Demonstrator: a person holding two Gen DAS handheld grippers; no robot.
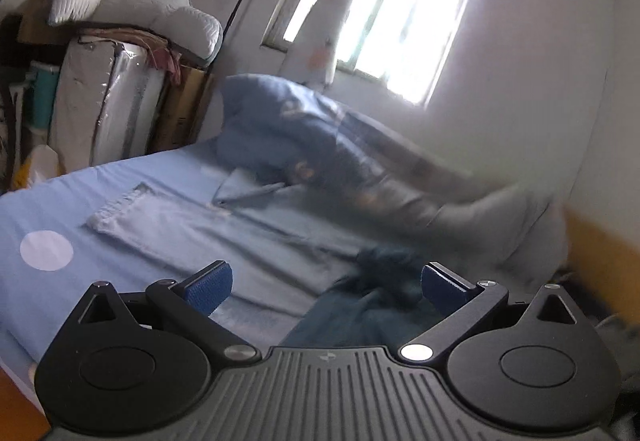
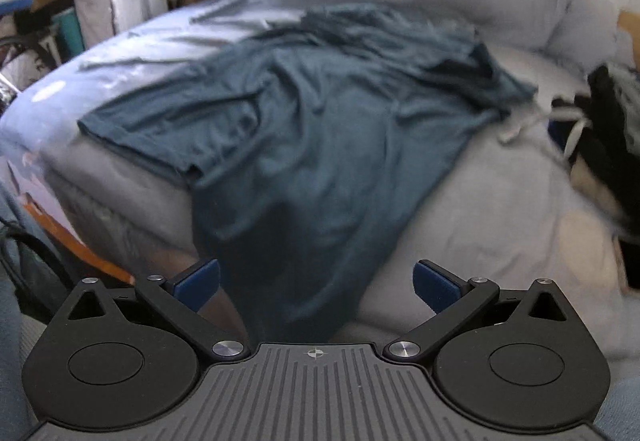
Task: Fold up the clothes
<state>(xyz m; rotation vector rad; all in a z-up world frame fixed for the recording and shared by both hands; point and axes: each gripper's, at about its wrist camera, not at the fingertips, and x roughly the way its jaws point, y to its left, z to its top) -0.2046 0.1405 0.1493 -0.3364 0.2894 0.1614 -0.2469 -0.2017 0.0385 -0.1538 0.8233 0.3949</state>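
A bed (image 1: 120,177) covered by a light blue sheet is seen under a bright window (image 1: 404,13), with bundled bedding stacked beside it. A dark teal shirt (image 2: 312,113) is spread rumpled across the mattress, its hem draped over the near edge. The left gripper (image 1: 326,283) and right gripper (image 2: 316,281) are both held spread wide, with nothing between their fingers.

Matt teal cloth shirt (image 2: 304,113), rumpled.
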